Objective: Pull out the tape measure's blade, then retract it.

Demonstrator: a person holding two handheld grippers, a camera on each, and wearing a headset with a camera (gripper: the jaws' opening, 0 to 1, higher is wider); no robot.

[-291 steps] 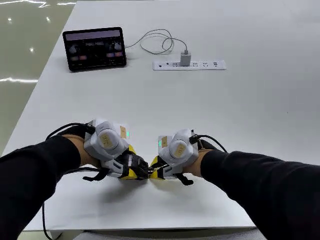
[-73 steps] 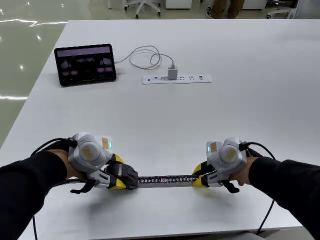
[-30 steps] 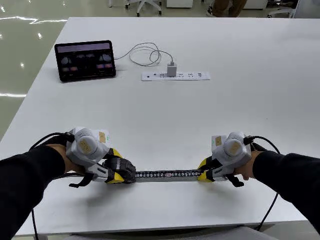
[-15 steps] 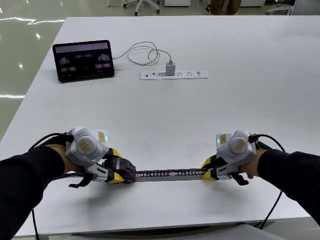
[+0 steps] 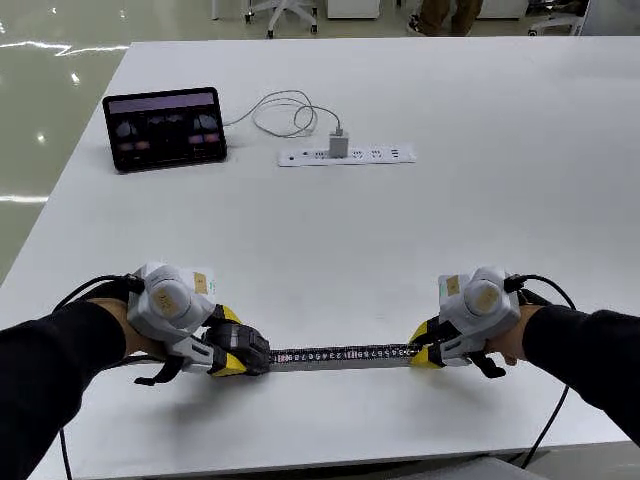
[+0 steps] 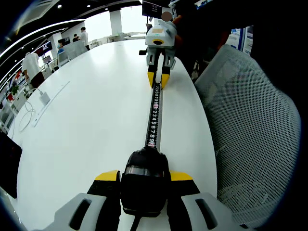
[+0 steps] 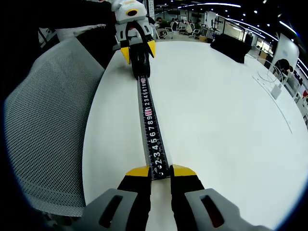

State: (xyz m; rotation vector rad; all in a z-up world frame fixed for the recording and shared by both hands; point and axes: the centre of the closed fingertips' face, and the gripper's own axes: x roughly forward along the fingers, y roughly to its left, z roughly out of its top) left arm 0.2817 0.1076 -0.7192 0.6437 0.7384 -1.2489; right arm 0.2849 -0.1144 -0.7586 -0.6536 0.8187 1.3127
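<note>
1. L claw (image 6: 144,176) is clamping the black, rounded tape measure case (image 5: 250,349); R claw (image 7: 159,173) is pinching the blade (image 5: 340,354) tip.
2. Blade is lying flat on the bench (image 5: 420,240), stretching btwn the claws near the front edge.
3. Progress (est.): pull-out approx. done; retract not yet done.
4. Matls: blade is a thin dark strip w/ white numerals; bench is smooth matte white.

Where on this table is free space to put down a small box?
The right half of the table, right of the power strip, is bare. So is the middle band between the power strip and the blade. Crowded: the far left with tablet and cable, and the near edge, where the left gripper and right gripper hold the tape measure.
</note>
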